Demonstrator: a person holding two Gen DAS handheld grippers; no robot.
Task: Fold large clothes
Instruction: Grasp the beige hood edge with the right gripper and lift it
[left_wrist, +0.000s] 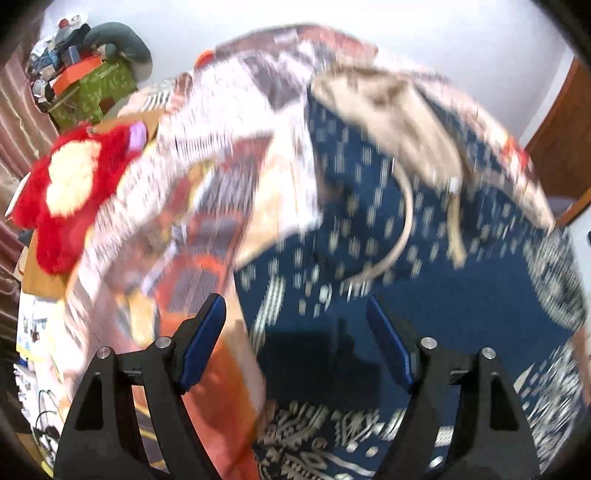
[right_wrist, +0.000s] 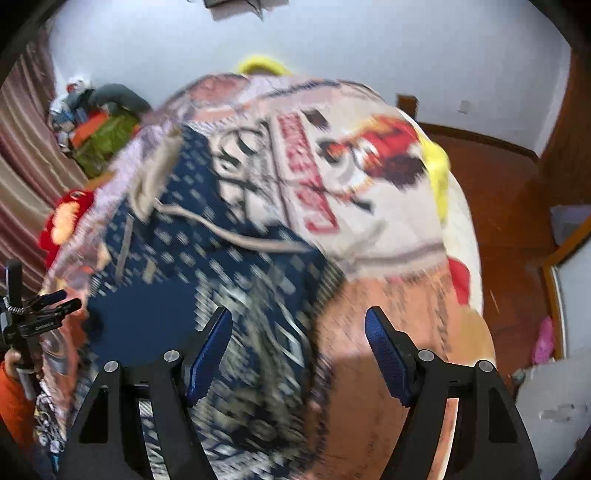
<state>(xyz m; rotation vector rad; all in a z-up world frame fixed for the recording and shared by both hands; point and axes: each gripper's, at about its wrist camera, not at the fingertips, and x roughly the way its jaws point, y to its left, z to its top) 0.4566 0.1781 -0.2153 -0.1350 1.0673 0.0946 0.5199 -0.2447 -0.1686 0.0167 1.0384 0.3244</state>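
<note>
A dark blue garment with a white pattern (left_wrist: 424, 288) lies spread on a bed covered by a colourful printed blanket (left_wrist: 207, 206). A beige piece with drawstrings (left_wrist: 399, 110) lies on its far end. My left gripper (left_wrist: 297, 310) is open and empty, above the garment's near part. In the right wrist view the same blue garment (right_wrist: 159, 280) lies left of centre, with the beige piece (right_wrist: 155, 177) at its far end. My right gripper (right_wrist: 299, 325) is open and empty above the garment's right edge. The left gripper (right_wrist: 55, 301) shows at the left edge. Both views are motion-blurred.
A red and cream plush toy (left_wrist: 70, 192) lies at the bed's left side. A green box piled with clutter (left_wrist: 96, 85) stands in the far left corner by a striped curtain (right_wrist: 26, 166). Wooden floor (right_wrist: 509, 206) is to the right of the bed.
</note>
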